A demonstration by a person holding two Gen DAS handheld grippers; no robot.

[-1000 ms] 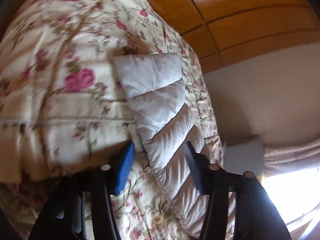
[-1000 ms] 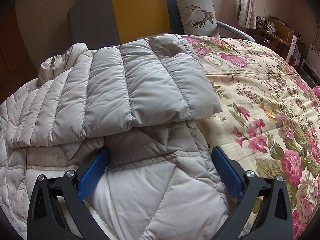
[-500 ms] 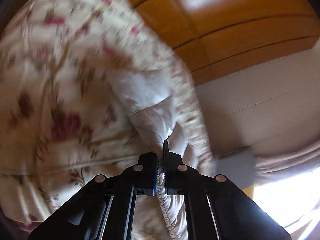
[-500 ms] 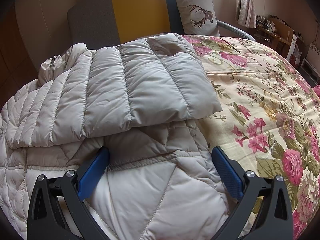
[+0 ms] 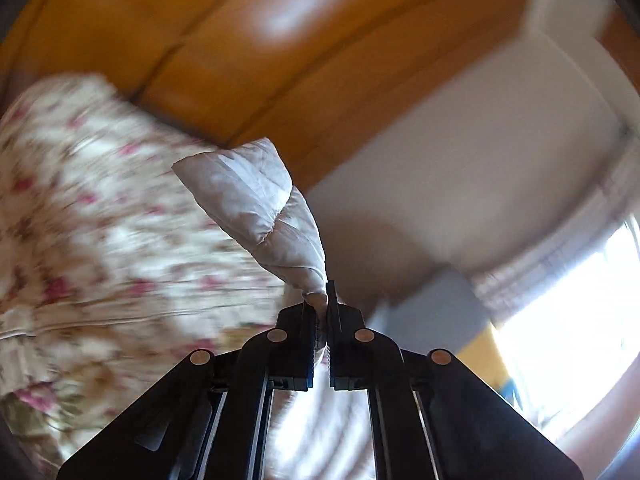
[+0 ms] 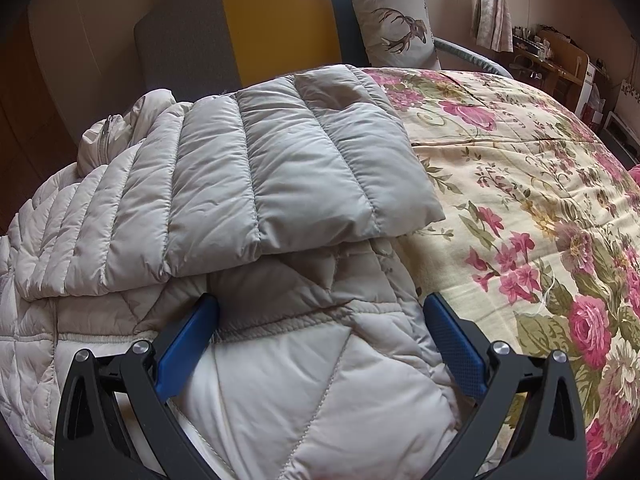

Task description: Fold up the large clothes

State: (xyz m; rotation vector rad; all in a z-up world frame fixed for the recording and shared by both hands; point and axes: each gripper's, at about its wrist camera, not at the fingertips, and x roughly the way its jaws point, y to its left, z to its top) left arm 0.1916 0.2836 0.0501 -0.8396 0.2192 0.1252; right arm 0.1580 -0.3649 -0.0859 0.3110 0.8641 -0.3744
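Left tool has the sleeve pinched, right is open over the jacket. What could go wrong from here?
1. The left tool grips only a thin edge of the sleeve; the slick padded fabric could slip out mid-fold.
2. The right tool is open, holding nothing, so the jacket may drag across the bedspread.
3. The sleeve already folded on top lies loose and could slide off.

We see daylight blown out to white at the window point(image 5: 576, 320) in the left wrist view, with a soft glare patch on the wooden panelling point(image 5: 296, 12). Motion blur smears the floral bedspread point(image 5: 100, 240) there. The right wrist view is sharp and evenly lit; the quilted jacket point(image 6: 280, 168) casts a soft shadow beneath its fold. Both views bend and darken at the corners.
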